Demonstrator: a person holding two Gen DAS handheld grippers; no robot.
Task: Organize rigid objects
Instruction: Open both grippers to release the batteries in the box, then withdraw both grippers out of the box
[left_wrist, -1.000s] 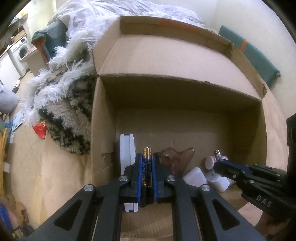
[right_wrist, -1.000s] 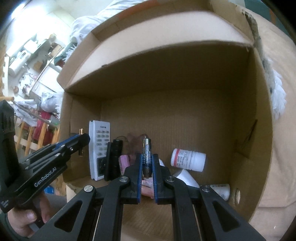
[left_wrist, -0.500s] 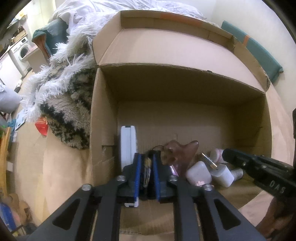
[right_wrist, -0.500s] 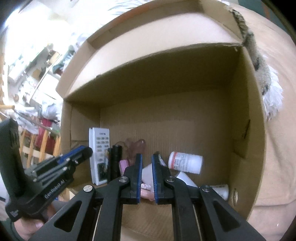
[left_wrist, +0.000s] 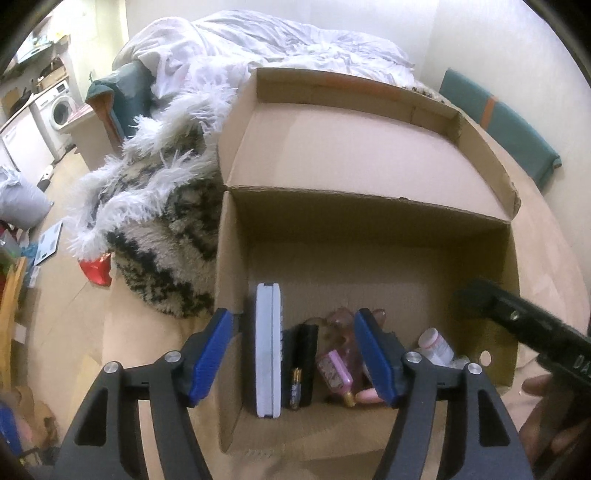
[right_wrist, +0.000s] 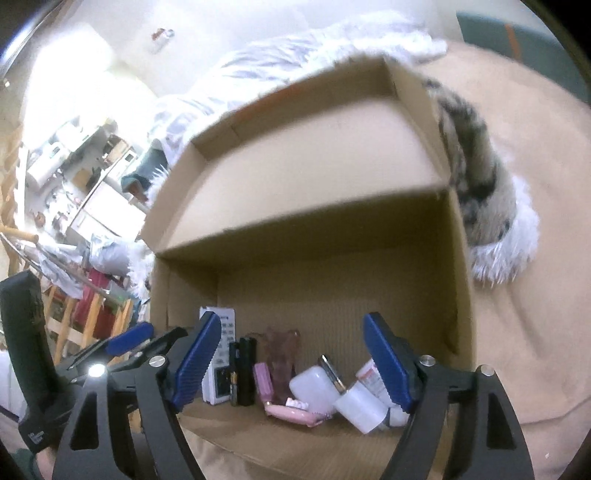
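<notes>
Cardboard box (left_wrist: 369, 236) lies on the beige bedcover with its flap folded back, and the rigid items are lined along its near wall, starting from the left corner: a white remote (left_wrist: 266, 350) stood on edge against the left wall, a black torch (left_wrist: 306, 354) next to it, and 1 battery (left_wrist: 295, 384) resting between the 2. Standing them on edge appears meant to save floor space. A 2nd battery (right_wrist: 331, 372) leans on the white bottles (right_wrist: 360, 406) towards the right corner.

Left gripper (left_wrist: 293, 356) has just been opening; its jaws stand wide with nothing pressed between the pads. Right gripper (right_wrist: 291, 362) has likewise just been opening, jaws spread wide and empty. Both hover above the near wall.
</notes>
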